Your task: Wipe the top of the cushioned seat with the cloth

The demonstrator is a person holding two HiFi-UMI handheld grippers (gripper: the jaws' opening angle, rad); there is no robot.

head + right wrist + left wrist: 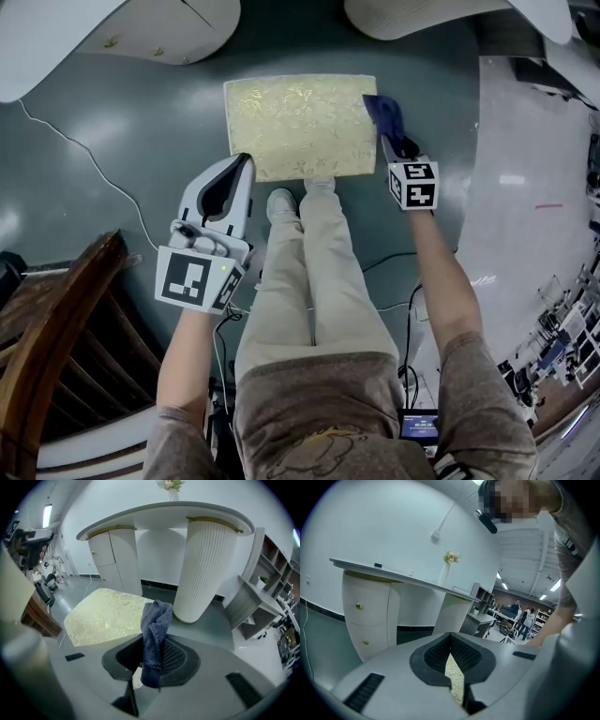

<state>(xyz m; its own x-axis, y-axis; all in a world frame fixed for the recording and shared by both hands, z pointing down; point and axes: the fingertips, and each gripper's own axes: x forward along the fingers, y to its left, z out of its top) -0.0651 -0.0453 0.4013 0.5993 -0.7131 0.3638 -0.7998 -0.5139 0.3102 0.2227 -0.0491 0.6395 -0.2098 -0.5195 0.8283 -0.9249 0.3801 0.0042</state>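
Clamping the cloth (386, 114), fingers of the right gripper (387, 142) hang at 3 o'clock of the cushioned seat (295, 127), apparently still unwiped; left gripper (246, 164) fingers together, empty.

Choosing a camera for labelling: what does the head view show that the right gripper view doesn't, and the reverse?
Only the head view: the left gripper by the near-left corner of the cushioned seat, and the person's shoes. Only the right gripper view: the ribbed white pillar, the flowers above it, and the jaws shut on the blue cloth. Both: the seat, the wooden chair, and that cloth in the right gripper.
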